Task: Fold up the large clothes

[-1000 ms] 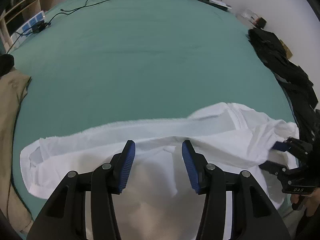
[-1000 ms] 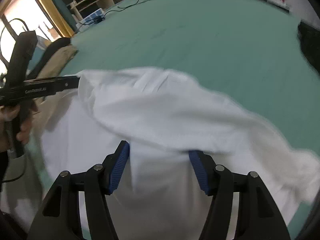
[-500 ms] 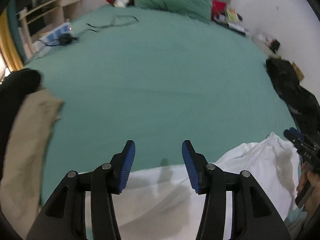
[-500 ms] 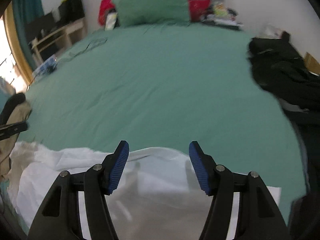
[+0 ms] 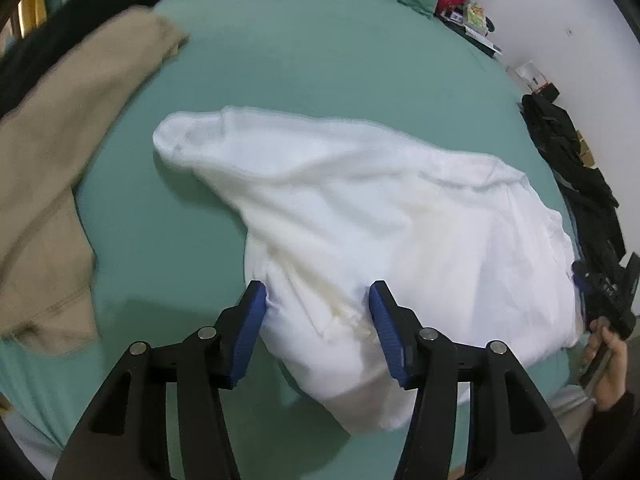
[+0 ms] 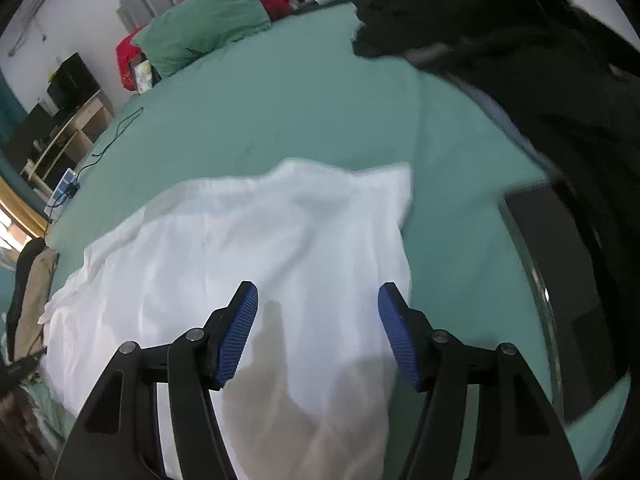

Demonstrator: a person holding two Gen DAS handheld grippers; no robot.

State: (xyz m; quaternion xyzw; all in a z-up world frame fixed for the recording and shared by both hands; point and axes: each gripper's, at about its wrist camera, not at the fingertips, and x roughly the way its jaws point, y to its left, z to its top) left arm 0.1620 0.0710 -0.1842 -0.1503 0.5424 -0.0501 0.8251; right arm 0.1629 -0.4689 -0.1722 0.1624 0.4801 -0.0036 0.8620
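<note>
white garment back in view, both grippers over it

compared with half a second ago, the left wrist view looks quite different: then it showed mostly bare green sheet with only a strip of white at the bottom, now the white garment (image 5: 360, 216) fills the middle, lying crumpled on the green bed (image 5: 320, 60), one rounded end reaching toward the tan garment (image 5: 60, 160) at the left edge. the right wrist view has swung too, and rolled: the black clothes (image 6: 540, 60) now crowd its upper right, and the white garment spreads from the centre toward the lower left.

the left gripper (image 5: 317, 320) hangs over the near edge of the white cloth with its jaws apart. they have just been closing a little, with a ridge of cloth lying between the blue pads (image 5: 250, 328), but the pads do not look pressed on it, so i read it as not yet a grip. the right gripper (image 6: 318, 328) is also moderately wide, over the right-hand side of the cloth, its shadow falling on the fabric, holding nothing. in the left view the person's hand (image 5: 608, 364) with the other tool sits at the garment's far right edge.

for the task, this reads as repositioning: the garment is laid out but wrinkled and not square, no fold is visible, and the likely next need is a pinch on the near hem at both sides.
</note>
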